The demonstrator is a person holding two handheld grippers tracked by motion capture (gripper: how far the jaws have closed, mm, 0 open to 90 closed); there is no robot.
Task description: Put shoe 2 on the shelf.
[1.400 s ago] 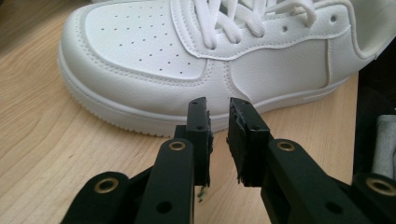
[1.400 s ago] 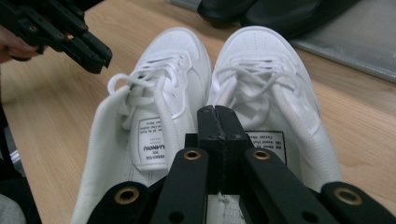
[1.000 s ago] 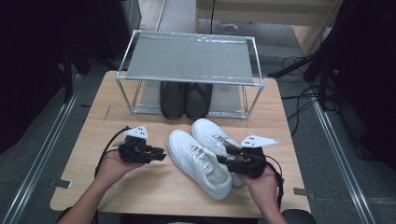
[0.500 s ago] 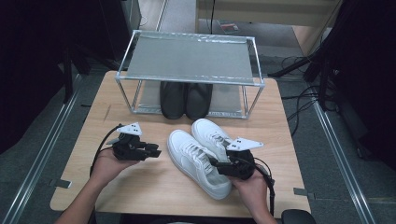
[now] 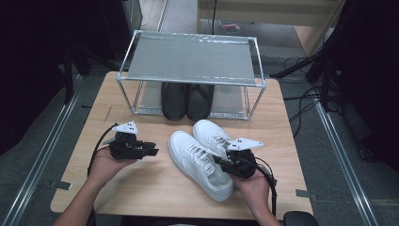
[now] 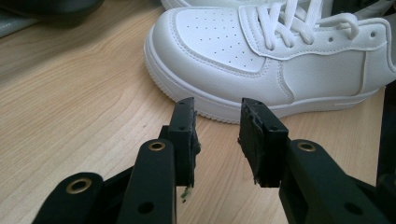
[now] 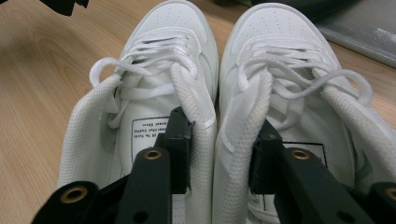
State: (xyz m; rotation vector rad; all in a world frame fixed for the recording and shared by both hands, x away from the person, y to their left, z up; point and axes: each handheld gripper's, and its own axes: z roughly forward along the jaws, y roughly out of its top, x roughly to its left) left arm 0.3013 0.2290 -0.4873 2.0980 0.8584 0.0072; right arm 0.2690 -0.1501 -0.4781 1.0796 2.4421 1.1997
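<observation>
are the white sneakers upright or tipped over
Upright. In the high view both white sneakers stand on their soles on the table, openings up; the right gripper view looks down into them.

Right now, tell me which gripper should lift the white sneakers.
Right. The right gripper has one jaw inside each of the white sneakers, pinching their inner collars together; the left gripper hangs open beside them, holding nothing.

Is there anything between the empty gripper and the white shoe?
Nothing visible. The left gripper has its jaws apart with nothing between them, and bare table runs from them to the side of the nearer white shoe.
</observation>
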